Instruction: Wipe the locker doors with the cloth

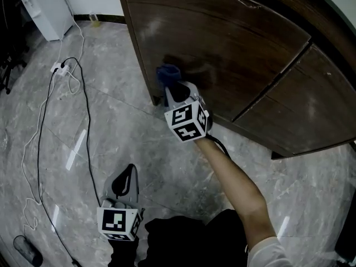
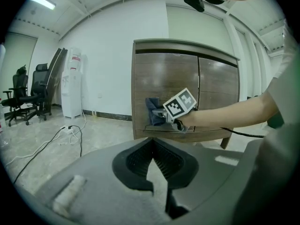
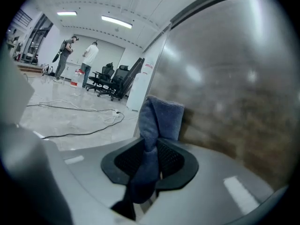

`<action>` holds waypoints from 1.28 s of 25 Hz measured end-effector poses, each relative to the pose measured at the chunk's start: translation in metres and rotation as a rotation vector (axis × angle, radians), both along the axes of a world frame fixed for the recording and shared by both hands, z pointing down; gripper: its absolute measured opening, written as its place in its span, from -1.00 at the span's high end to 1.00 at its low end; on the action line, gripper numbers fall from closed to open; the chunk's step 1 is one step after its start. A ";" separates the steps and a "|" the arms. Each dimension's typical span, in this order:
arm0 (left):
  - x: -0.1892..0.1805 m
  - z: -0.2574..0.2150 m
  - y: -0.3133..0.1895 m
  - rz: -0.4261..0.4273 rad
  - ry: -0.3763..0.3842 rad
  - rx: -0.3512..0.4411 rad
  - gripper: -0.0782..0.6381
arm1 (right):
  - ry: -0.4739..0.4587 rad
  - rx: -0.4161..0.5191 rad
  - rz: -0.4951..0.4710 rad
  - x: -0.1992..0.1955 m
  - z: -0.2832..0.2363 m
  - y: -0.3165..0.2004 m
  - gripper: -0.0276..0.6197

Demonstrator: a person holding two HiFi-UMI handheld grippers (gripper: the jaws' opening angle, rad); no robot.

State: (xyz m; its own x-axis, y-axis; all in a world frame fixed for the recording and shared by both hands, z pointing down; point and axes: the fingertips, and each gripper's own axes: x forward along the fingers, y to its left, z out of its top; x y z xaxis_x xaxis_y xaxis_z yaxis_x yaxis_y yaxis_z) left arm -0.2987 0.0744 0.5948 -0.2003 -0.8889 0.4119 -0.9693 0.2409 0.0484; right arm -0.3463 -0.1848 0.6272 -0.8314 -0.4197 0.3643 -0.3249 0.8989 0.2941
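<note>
Pale office room with a grey marbled floor (image 1: 167, 149).
Strip lights (image 3: 115, 21) glow on the white ceiling. Well off to the left of the fingers (image 2: 136, 161) of the left gripper (image 2: 151, 142), a white water dispenser (image 2: 72, 86) stands against the white wall (image 2: 108, 55), with black office chairs (image 2: 26, 95) farther left still. Black and white cables (image 1: 89, 127) trail over the floor from a power strip (image 1: 58, 67), also left of those fingers.
</note>
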 end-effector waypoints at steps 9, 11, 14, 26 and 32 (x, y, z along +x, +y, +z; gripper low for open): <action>0.000 -0.026 -0.011 0.017 -0.027 0.045 0.78 | -0.161 0.065 -0.011 -0.019 -0.164 -0.005 0.64; 0.001 -0.031 -0.012 0.017 -0.024 0.046 0.78 | -0.182 0.074 -0.017 -0.023 -0.190 -0.005 0.64; 0.001 -0.030 -0.010 0.021 -0.028 0.058 0.78 | -0.218 0.123 -0.015 -0.025 -0.227 -0.005 0.64; 0.004 -0.027 -0.011 0.019 -0.016 0.074 0.78 | -0.299 0.230 -0.020 -0.034 -0.280 -0.003 0.64; -0.001 -0.020 -0.008 0.005 -0.008 0.061 0.78 | -0.245 0.176 -0.005 -0.044 -0.215 -0.002 0.64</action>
State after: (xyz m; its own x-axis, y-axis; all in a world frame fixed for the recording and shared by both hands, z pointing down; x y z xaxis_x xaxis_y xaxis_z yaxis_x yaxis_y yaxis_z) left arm -0.2996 0.0666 0.5746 -0.1988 -0.9135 0.3550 -0.9709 0.2329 0.0556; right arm -0.3901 -0.1869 0.4120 -0.8878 -0.4541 0.0747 -0.4009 0.8429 0.3588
